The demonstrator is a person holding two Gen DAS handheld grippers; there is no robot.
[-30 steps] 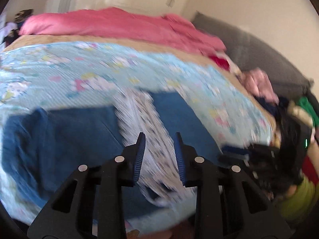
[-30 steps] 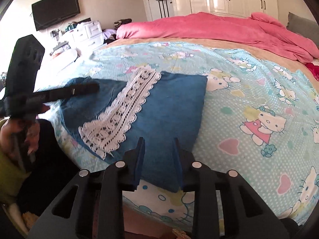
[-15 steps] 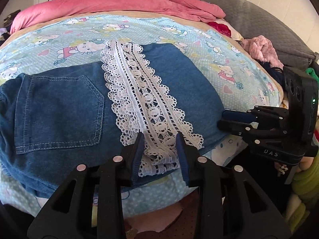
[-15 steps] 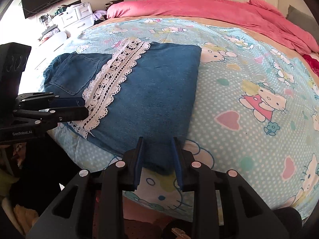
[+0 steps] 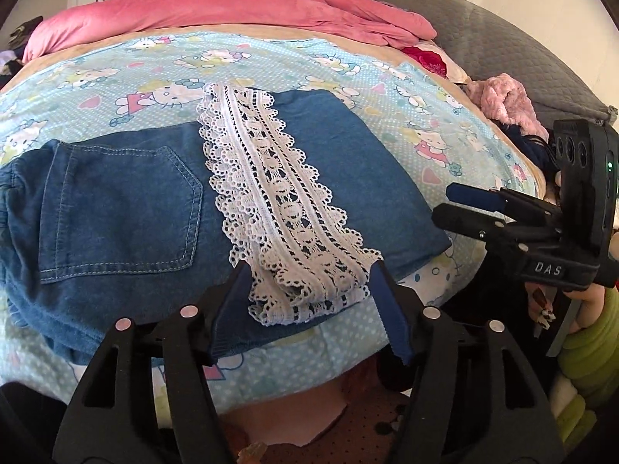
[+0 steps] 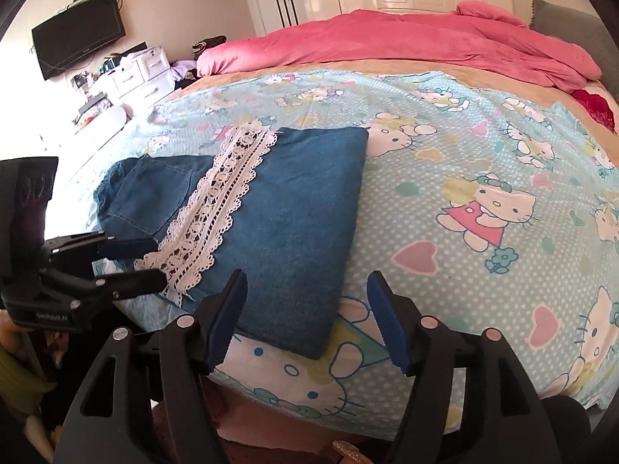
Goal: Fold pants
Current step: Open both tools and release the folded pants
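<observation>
Blue denim pants lie folded near the front edge of the bed, with a white lace band running across them. My left gripper hovers at the near end of the lace; its jaws are opening, and the lace end lies between them without being pressed. In the right wrist view the pants show their folded right corner. My right gripper straddles that corner, jaws opening, pads clear of the cloth. Each view shows the other gripper: the right gripper and the left gripper.
The bed sheet is light blue with cartoon cats. A pink duvet is heaped at the far side, and a grey headboard and a fluffy pink garment sit at the right. A white dresser and a TV stand beyond the left bed edge.
Both grippers' jaws have spread wide apart. The left gripper has dipped closer to the lace end, and its view has gone from blurred to sharp. The right gripper has stayed over the corner.
</observation>
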